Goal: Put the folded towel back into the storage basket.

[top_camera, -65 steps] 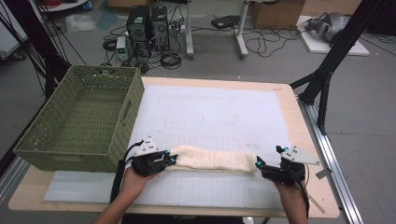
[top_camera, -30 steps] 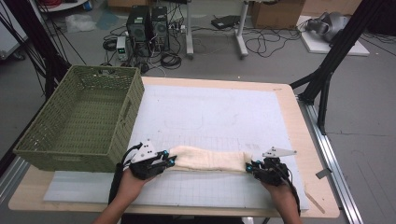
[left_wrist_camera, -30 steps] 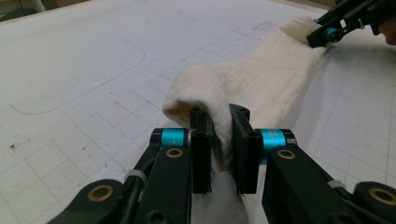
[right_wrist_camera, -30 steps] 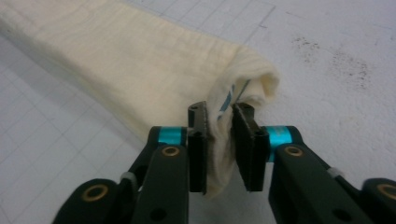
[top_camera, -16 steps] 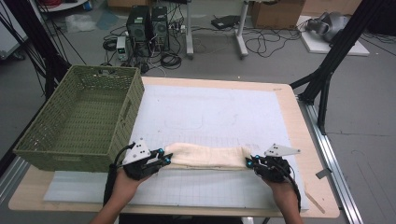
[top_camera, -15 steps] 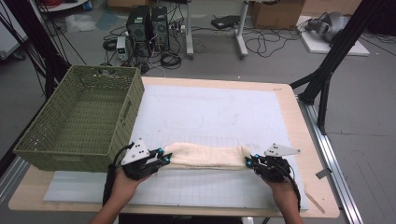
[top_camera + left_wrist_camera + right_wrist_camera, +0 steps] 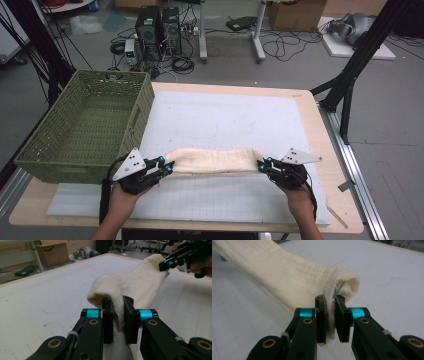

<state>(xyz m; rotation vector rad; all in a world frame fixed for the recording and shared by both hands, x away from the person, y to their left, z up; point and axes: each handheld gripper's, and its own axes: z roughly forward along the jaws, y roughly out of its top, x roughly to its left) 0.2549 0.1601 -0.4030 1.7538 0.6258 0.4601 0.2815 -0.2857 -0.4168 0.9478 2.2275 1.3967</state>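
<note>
Near table's front edge, cream cloth (image 7: pixel 212 161) stretched between grippers, left gripper (image 7: pixel 167 167) clamped on one end, right gripper (image 7: pixel 261 164) clamped on other, green basket (image 7: pixel 85 125) at left.

Your left gripper (image 7: pixel 167 165) and right gripper (image 7: pixel 260 164): black bodies, blue rings, brass screws, grey three-cornered plates on top, black cables trailing back.

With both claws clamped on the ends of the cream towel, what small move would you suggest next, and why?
Probably lift both ends together and carry the towel toward the green basket. The left claw and right claw each pinch an end, and the basket stands open beside it.
</note>
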